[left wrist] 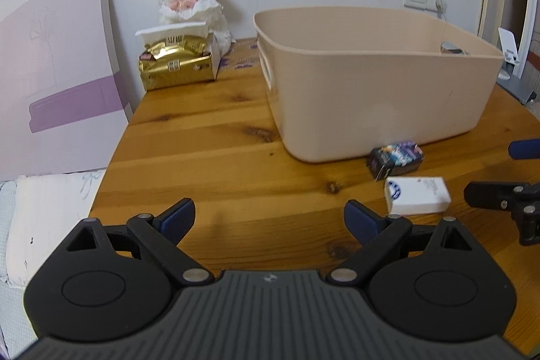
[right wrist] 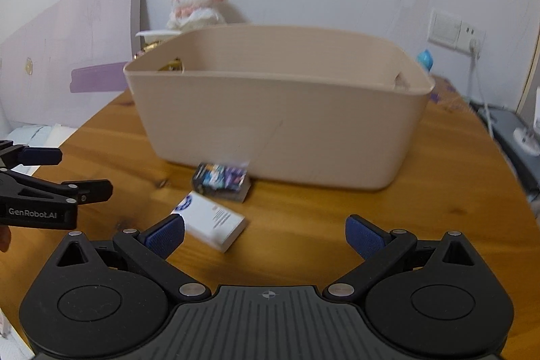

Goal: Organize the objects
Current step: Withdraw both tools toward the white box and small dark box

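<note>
On the wooden table (left wrist: 219, 164), a white box (right wrist: 212, 221) lies flat just in front of the beige bin (right wrist: 280, 110). In the right wrist view its long axis runs diagonally, from the near right corner to the far left end, where a blue round logo sits; the small grey print on its top is too fine to read. Just beyond it, near the bin's front wall, a dark box (right wrist: 221, 181) with colourful printing lies with its long side roughly parallel to that wall; its print is blurred. The right gripper (right wrist: 265, 235) is spread wide, holding nothing, its left pad (right wrist: 165, 235) just beside the white box. The left gripper (left wrist: 270, 220) is also spread and empty, over bare wood; its side reads "GenRobot.AI".
</note>
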Tool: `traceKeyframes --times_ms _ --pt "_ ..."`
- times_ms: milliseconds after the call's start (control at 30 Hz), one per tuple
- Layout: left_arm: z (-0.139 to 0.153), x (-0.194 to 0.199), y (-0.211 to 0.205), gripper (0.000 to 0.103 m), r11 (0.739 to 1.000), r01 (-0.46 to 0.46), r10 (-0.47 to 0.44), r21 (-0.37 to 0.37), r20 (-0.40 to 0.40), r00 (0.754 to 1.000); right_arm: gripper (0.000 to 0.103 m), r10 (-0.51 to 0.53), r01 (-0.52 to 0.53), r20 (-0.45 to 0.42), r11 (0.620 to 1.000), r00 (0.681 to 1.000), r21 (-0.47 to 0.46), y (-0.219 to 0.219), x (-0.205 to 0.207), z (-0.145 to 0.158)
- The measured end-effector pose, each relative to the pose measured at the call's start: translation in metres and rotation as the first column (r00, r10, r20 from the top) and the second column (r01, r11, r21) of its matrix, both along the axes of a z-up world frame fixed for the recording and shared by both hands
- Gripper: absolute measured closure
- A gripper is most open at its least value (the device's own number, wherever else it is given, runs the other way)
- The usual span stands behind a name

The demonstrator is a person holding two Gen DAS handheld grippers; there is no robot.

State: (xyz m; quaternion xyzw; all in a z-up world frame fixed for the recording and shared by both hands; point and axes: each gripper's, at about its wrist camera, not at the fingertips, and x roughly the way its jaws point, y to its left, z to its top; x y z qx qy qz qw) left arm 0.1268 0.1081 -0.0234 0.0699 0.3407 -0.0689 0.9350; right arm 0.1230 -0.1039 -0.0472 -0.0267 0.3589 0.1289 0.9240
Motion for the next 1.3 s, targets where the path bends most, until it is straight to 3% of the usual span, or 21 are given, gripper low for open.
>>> traceKeyframes --times_ms 233,700,867,1300 --pt "-0.012 0.014 0.008 0.007 1.0 -0.021 0.021 0.007 -0.012 1.0 0.0 -0.015 0.016 -0.061 1.0 0.998 0.012 0.023 0.007 -0.021" --pt "-0.03 0.042 0.029 0.007 0.999 -0.048 0.048 0.003 -0.046 0.998 0.0 -0.118 0.117 -0.048 0.993 0.992 -0.007 0.053 0.025 -0.039" --pt "-0.032 0.043 0.023 0.007 0.999 -0.031 0.03 -0.013 -0.046 0.998 0.001 -0.152 0.15 -0.032 0.987 0.988 -0.058 0.042 0.026 -0.043" --pt "-0.028 0.037 -0.022 0.007 0.997 0.052 -0.055 -0.065 -0.049 0.997 0.002 -0.168 0.166 -0.036 0.984 0.985 -0.065 -0.019 0.039 -0.042"
